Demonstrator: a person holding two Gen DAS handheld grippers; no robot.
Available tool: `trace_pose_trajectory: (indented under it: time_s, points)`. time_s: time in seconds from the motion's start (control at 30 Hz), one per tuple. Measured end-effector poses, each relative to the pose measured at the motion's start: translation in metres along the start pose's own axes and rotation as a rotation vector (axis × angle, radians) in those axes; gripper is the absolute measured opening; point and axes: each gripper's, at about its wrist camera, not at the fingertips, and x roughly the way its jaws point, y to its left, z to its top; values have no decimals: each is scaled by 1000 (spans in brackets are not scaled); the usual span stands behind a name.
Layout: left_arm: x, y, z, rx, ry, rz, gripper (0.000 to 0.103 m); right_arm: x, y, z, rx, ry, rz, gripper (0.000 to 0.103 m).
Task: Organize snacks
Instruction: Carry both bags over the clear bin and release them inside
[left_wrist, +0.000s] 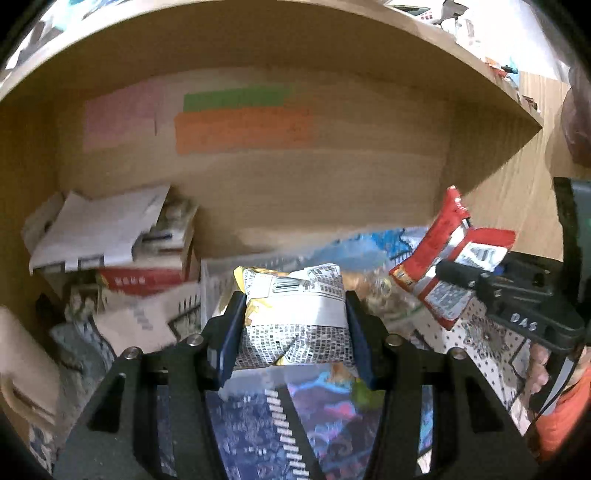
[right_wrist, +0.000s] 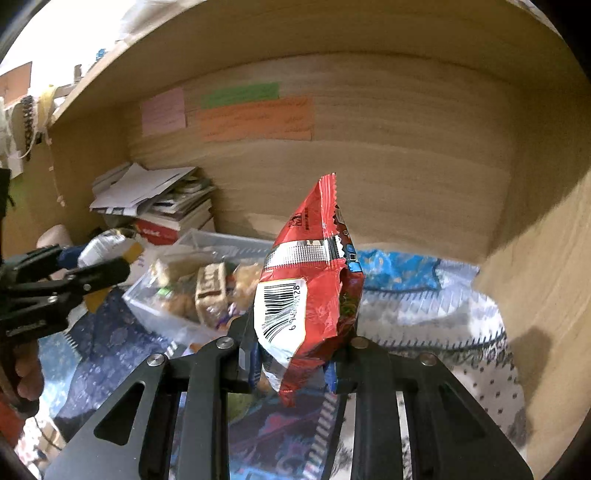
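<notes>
Two grippers, each clamped on a snack, hang before a wooden alcove (left_wrist: 332, 192). At far left a stack of books (left_wrist: 147, 254) topped with loose papers (left_wrist: 99, 225) leans in the corner of the alcove; the same stack shows at left of the right wrist view, beneath pink (right_wrist: 163, 110), green (right_wrist: 240, 94) and orange (right_wrist: 256, 118) notes stuck to the back wall. Just right of the books sits a clear bin (right_wrist: 221, 243) holding wrapped snacks (right_wrist: 210, 291), resting on a patterned blue cloth (right_wrist: 110, 343). In the left wrist view the left gripper (left_wrist: 295, 314) has its fingers closed on both sides of a white-and-yellow packet (left_wrist: 295, 317) printed with a barcode, held above the cloth and in front of the bin (left_wrist: 221, 280). Farther right, the right gripper (right_wrist: 291, 365) pinches the lower end of a red packet (right_wrist: 310, 288), which stands nearly upright with its barcode panel facing the camera and its crimped top edge pointing up. Seen from the left wrist, the red packet (left_wrist: 447, 258) hangs tilted at the right, near the alcove's side wall, apart from the white-and-yellow packet. The cloth to its right turns pale with small dots (right_wrist: 443, 325).
</notes>
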Motion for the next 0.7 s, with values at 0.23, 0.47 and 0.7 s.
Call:
trace_pose_trajectory:
  time_s: [0.23, 0.47, 0.7]
  points:
    - [16, -9, 24, 12, -23, -7, 52, 20, -6, 16, -1, 2, -18, 23]
    - [52, -3, 35, -24, 36, -28, 52, 46, -10, 29, -2, 32, -22, 23]
    - [84, 5, 30, -28, 83, -4, 52, 70, -5, 37, -37, 64, -17, 24]
